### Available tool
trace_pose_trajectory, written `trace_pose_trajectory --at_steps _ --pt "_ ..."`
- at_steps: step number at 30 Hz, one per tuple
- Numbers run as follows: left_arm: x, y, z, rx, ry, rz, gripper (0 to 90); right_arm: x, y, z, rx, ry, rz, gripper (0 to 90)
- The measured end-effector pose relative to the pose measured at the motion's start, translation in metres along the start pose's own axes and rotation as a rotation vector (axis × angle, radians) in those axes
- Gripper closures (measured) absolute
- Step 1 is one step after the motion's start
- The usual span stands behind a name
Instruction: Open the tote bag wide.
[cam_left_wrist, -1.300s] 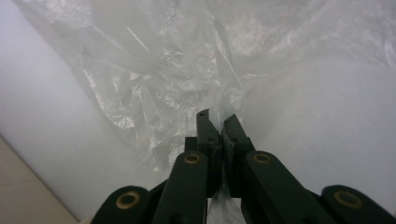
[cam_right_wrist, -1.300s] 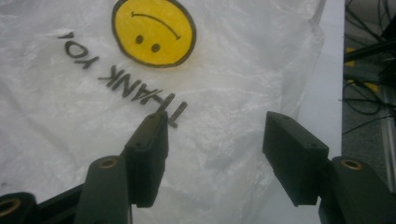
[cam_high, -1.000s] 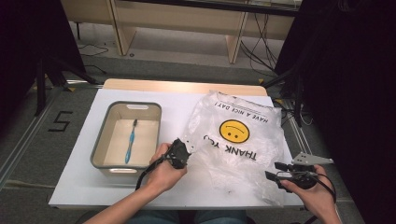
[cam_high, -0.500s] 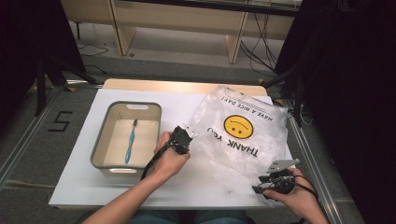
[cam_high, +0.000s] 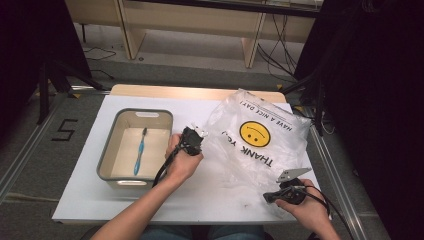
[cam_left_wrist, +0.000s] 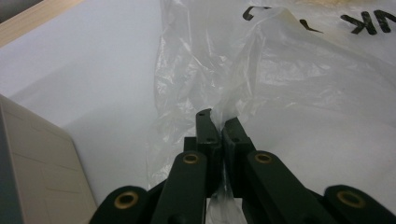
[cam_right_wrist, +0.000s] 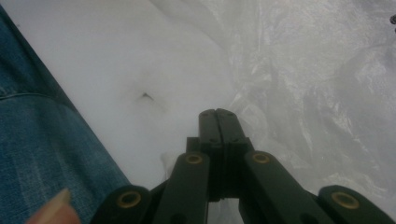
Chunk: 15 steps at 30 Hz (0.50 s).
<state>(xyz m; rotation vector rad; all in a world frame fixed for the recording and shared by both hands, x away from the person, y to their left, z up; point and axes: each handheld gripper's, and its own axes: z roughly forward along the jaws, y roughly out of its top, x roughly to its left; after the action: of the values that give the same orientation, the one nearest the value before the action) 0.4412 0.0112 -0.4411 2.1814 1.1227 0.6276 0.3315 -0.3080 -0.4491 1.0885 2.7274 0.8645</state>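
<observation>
Left gripper (cam_left_wrist: 218, 122) jaws pinching plastic bag (cam_high: 260, 145); right gripper (cam_right_wrist: 217, 114) jaws just closed on bag edge

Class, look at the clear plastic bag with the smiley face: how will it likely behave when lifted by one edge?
The plastic bag is probably floppy: it lies crumpled and creased on the table. It looks very light, being thin and see-through. Film bunches where the left gripper pinches it, so it should drape and sag.

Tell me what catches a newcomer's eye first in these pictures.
The clear plastic bag with its yellow smiley face and "THANK YOU" print sprawls over the right half of the white table. The left gripper is shut on the bag's left edge, and the right gripper sits at its near corner. A blue toothbrush lies alone in the grey tub at left.
</observation>
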Motion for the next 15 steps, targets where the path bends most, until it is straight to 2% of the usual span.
trace_pose_trajectory --at_steps 4,6,9,12,13,14,15 --pt "0.003 0.001 0.003 -0.011 0.008 -0.025 86.5 0.004 0.002 0.001 -0.015 0.035 -0.001 90.0" --pt "0.003 0.003 0.003 -0.015 0.004 -0.032 83.0 0.007 0.004 0.002 -0.024 0.061 -0.008 90.0" --pt "0.001 0.005 0.004 -0.061 0.022 -0.042 65.9 0.012 0.006 0.005 -0.026 0.091 -0.024 90.0" --pt "-0.003 0.010 0.001 -0.112 0.035 -0.032 48.7 0.015 0.007 0.008 -0.028 0.105 -0.032 90.0" --pt "-0.005 0.011 -0.001 -0.120 0.042 -0.026 39.0 0.016 0.008 0.010 -0.029 0.109 -0.030 90.0" --pt "-0.006 0.012 -0.002 -0.126 0.043 -0.015 39.0 0.016 0.008 0.010 -0.029 0.109 -0.030 90.0" --pt "-0.007 0.013 -0.004 -0.134 0.034 -0.008 35.3 0.017 0.008 0.010 -0.030 0.111 -0.033 90.0"
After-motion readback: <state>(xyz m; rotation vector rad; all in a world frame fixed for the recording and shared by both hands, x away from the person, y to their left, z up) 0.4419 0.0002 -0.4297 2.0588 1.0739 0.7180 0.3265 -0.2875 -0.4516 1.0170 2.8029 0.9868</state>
